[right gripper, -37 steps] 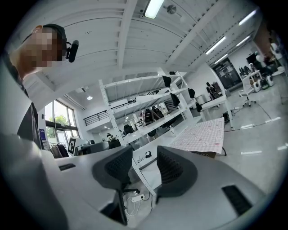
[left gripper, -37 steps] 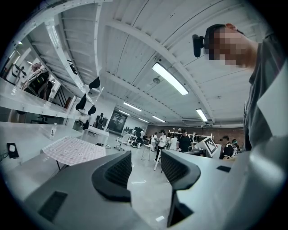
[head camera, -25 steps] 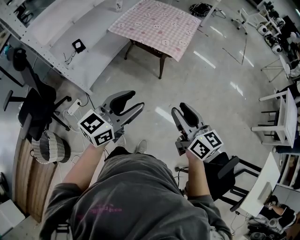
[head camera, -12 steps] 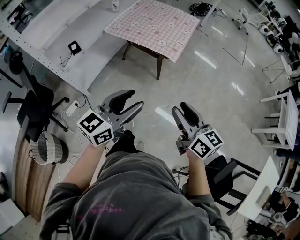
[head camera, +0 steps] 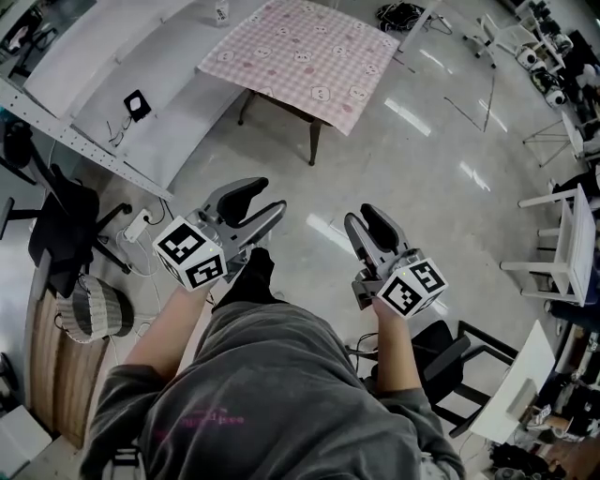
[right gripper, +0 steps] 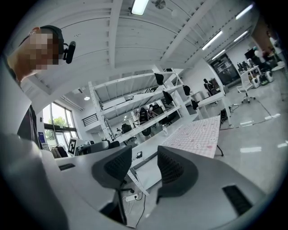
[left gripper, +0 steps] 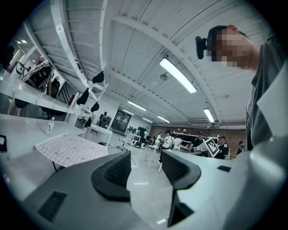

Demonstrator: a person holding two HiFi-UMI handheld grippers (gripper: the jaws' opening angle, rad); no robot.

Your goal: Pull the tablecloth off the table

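The pink-checked tablecloth (head camera: 300, 58) is spread flat over the table (head camera: 314, 148), with its near edge hung over the front. It is seen well ahead of both grippers, across open floor (head camera: 412, 178). So the cloth lies on the table, not off it.

Several slips can be foreseen. If only a thin pinch of hem is taken, the cloth may be drawn out of the jaws once it is pulled, so a fuller fold would be better held. If one corner alone is hauled, or the pull is angled upward, the cloth may be snagged on a table corner. The table, judged light, may then be dragged or tipped. A bottle (head camera: 222, 11) is stood on the white bench (head camera: 141, 66) just beside the table's far-left corner, and it could be swept over by cloth drawn that way. The power strip (head camera: 139, 223) and its cables on the floor at the left could be trodden on.

The left gripper (head camera: 272, 195) is held at about waist height before the body, elbow bent, jaws aimed forward toward the table. Its jaws are parted by a moderate gap, and nothing is held between them. The right gripper (head camera: 361, 217) is carried likewise beside it, also parted and empty. The marker cubes are turned up toward the head.
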